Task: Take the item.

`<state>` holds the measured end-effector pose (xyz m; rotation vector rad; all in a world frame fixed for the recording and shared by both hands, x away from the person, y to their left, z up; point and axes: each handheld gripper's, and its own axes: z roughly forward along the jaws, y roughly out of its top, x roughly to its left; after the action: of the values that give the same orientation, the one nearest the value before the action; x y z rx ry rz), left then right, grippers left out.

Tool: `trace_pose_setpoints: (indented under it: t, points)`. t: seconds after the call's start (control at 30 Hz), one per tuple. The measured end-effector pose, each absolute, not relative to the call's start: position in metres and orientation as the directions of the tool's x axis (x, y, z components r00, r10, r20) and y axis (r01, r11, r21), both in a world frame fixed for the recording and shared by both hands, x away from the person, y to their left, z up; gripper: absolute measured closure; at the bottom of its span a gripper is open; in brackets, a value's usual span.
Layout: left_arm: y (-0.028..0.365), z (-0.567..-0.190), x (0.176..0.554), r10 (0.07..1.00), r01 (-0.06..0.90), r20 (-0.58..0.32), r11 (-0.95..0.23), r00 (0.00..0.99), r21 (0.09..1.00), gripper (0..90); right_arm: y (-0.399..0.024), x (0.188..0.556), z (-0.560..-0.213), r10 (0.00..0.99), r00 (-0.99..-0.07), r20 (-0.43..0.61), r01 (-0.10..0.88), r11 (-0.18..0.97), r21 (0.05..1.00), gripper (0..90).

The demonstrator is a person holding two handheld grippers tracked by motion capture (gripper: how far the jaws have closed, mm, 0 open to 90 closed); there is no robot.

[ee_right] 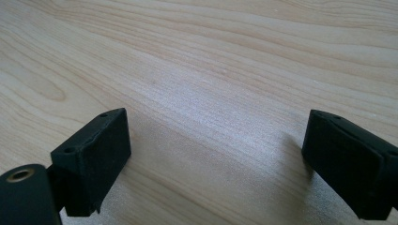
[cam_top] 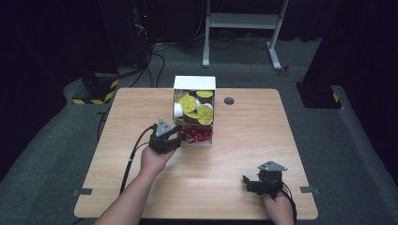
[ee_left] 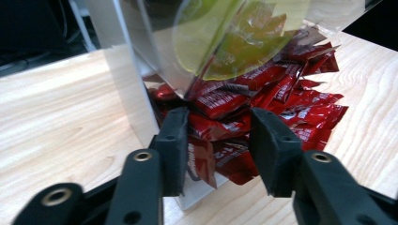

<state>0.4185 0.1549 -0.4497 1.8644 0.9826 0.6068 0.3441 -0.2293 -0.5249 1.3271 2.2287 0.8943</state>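
A white dispenser box point(cam_top: 195, 83) stands at the table's far middle. Yellow-lidded cups point(cam_top: 205, 112) fill its upper part and red packets point(cam_top: 198, 135) lie in its bottom tray. My left gripper point(cam_top: 180, 137) reaches into that tray from the left. In the left gripper view, my left gripper point(ee_left: 216, 124) has its jaws on either side of a bunch of red packets point(ee_left: 300, 103), under the clear front panel point(ee_left: 187, 42); the pads sit close against the packets without a firm squeeze showing. My right gripper point(cam_top: 248, 183) rests at the near right, and in its own view my right gripper point(ee_right: 216, 140) stands wide open over bare wood.
A round grommet point(cam_top: 229, 101) sits in the wooden table point(cam_top: 244, 140) right of the box. A white desk frame point(cam_top: 241, 21) stands on the floor beyond. The left gripper's cable point(cam_top: 133, 157) trails back along the left forearm.
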Motion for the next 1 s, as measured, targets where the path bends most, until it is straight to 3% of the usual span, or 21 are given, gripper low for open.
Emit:
trace_pose_setpoints:
  t: [0.23,0.43,0.53,0.7,0.8,0.9,1.0]
  points:
    - [0.159,-0.449,0.413,0.835,0.375,0.002,-0.249,0.55,0.893,72.5,-0.229,0.344,-0.525,0.881,-0.472,-0.012,0.628,0.346,0.696,8.1]
    - [0.159,-0.447,0.403,0.841,0.357,0.007,-0.238,0.542,0.903,72.8,-0.229,0.344,-0.525,0.881,-0.472,-0.012,0.629,0.346,0.696,8.0]
    - [0.159,-0.447,0.403,0.838,0.358,0.005,-0.238,0.546,0.903,66.9,-0.229,0.344,-0.525,0.881,-0.472,-0.012,0.629,0.346,0.696,8.1]
    - [0.154,-0.448,0.404,0.844,0.351,0.048,-0.273,0.533,0.896,40.9,-0.229,0.344,-0.525,0.881,-0.473,-0.011,0.629,0.346,0.696,8.0]
    - [0.153,-0.45,0.407,0.842,0.36,0.05,-0.283,0.537,0.889,33.7,-0.229,0.344,-0.525,0.881,-0.473,-0.011,0.629,0.346,0.696,8.1]
    - [0.154,-0.455,0.412,0.832,0.393,0.017,-0.279,0.555,0.876,32.7,-0.229,0.344,-0.525,0.881,-0.473,-0.012,0.629,0.346,0.696,8.1]
    - [0.153,-0.454,0.412,0.833,0.374,0.02,-0.269,0.553,0.888,37.9,-0.229,0.344,-0.525,0.881,-0.473,-0.011,0.629,0.346,0.696,8.1]
